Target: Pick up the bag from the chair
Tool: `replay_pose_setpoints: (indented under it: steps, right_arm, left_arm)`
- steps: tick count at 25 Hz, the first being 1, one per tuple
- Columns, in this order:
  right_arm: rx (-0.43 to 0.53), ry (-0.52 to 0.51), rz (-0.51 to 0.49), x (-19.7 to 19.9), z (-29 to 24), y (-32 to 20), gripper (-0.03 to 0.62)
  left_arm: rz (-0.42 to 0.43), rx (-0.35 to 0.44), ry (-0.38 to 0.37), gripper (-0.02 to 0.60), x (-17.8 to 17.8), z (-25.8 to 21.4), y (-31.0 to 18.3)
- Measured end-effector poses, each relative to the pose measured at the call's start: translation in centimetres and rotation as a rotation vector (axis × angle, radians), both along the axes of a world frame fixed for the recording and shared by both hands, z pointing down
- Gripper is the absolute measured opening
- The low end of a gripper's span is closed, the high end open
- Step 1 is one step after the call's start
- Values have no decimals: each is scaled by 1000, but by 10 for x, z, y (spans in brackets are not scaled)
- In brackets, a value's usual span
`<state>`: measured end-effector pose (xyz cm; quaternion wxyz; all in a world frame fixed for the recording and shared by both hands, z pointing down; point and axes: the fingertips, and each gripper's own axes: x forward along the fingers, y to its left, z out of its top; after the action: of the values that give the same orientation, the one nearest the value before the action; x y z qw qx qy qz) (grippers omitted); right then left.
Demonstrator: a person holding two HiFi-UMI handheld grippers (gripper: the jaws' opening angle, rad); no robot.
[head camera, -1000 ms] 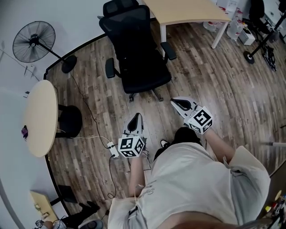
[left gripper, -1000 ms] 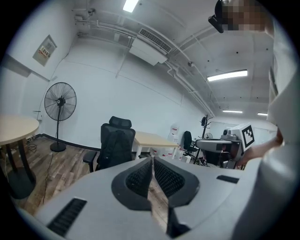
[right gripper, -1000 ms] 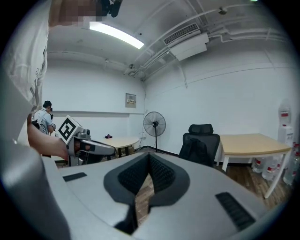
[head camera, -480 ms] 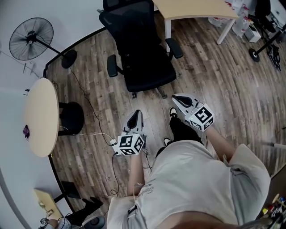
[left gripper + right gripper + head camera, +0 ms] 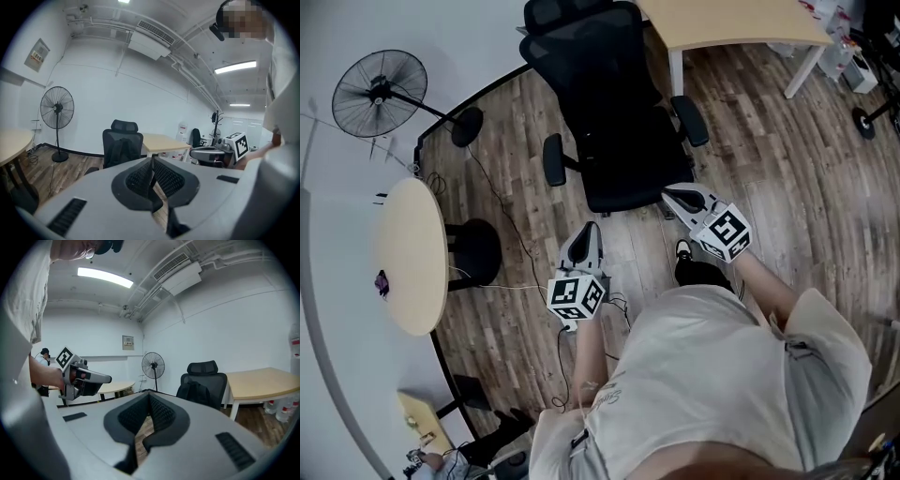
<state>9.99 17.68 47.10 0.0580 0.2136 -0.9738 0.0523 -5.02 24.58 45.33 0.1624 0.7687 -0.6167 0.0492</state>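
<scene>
While both grippers hang just short of the chair (image 5: 609, 84), the black bag (image 5: 198, 393) sits on its seat.
Left gripper (image 5: 589, 231) and right gripper (image 5: 671, 194): jaws clenched together, empty. Fan (image 5: 380, 94) and round table (image 5: 411, 255) stand left; desk (image 5: 731, 21) behind.

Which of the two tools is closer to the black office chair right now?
Right. The right tool points at the chair, its tip at the seat's front edge. The left tool is short of the seat, over the wooden floor.

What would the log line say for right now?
left claw: shut, empty | right claw: shut, empty | bag: on chair, not yet grabbed
</scene>
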Motion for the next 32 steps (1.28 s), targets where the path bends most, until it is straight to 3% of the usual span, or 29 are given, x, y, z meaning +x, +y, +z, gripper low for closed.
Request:
replay_pose_setpoints:
  steps: [16, 25, 32]
  right_arm:
    - [-51, 35, -18, 0, 38, -119, -5]
    - [-32, 69, -22, -43, 39, -150, -5]
    - [-8, 93, 81, -70, 14, -188, -5]
  left_arm:
    - [2, -66, 30, 23, 5, 30, -122]
    - [0, -57, 60, 23, -41, 42, -167]
    - [100, 22, 62, 23, -75, 17, -224]
